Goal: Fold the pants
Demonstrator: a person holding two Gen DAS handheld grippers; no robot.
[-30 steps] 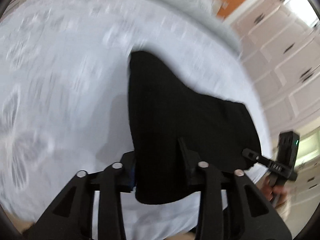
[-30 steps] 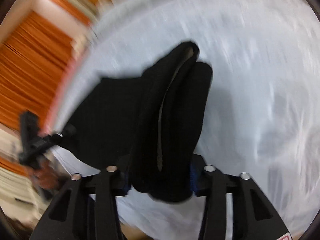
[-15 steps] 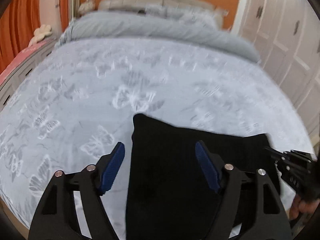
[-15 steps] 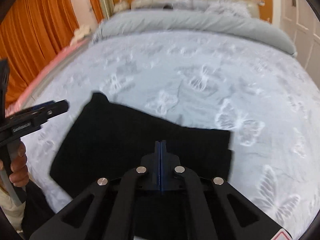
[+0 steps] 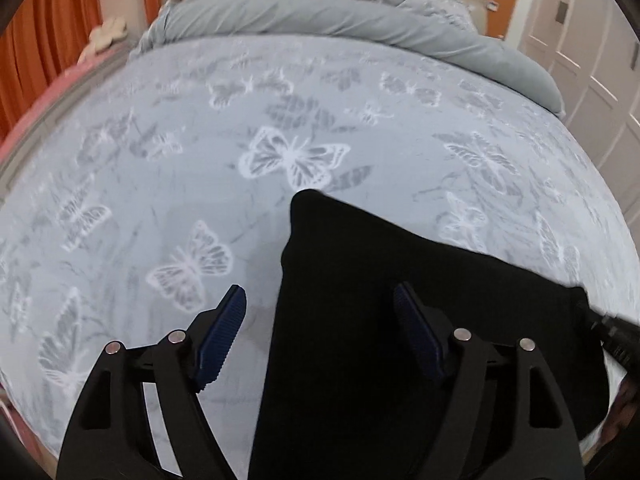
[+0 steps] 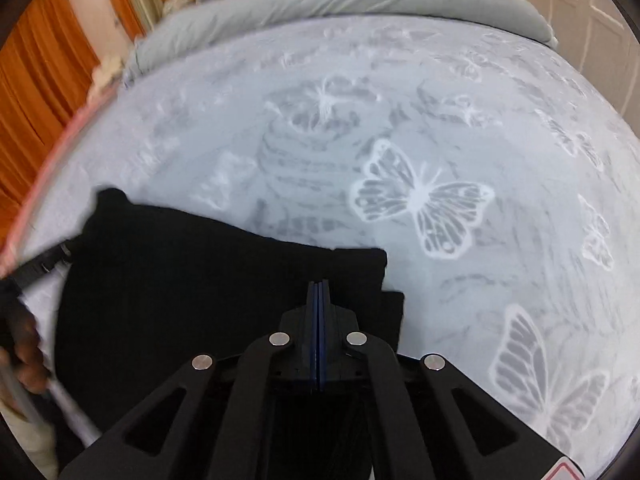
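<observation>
The black pants [image 5: 400,280] lie folded flat on the bed, near its front edge. They also show in the right wrist view [image 6: 200,280]. My left gripper [image 5: 320,312] is open, its blue pads [image 5: 224,328] spread over the pants' left edge, holding nothing. My right gripper [image 6: 319,296] is shut and empty, with its tip above the pants' right part. The right gripper's tip shows at the right edge of the left wrist view [image 5: 612,332], and the left gripper at the left edge of the right wrist view [image 6: 44,264].
The bed [image 5: 160,160] has a pale grey cover with butterfly prints. A rolled grey duvet [image 5: 360,20] and pillows lie at the head. Orange curtains [image 6: 40,80] hang at the left, white cupboard doors [image 5: 600,60] stand at the right.
A second ago both grippers held the pants up, shut on the cloth. Both have let go and the pants now lie flat. The left gripper has opened; the right one has shut empty.
</observation>
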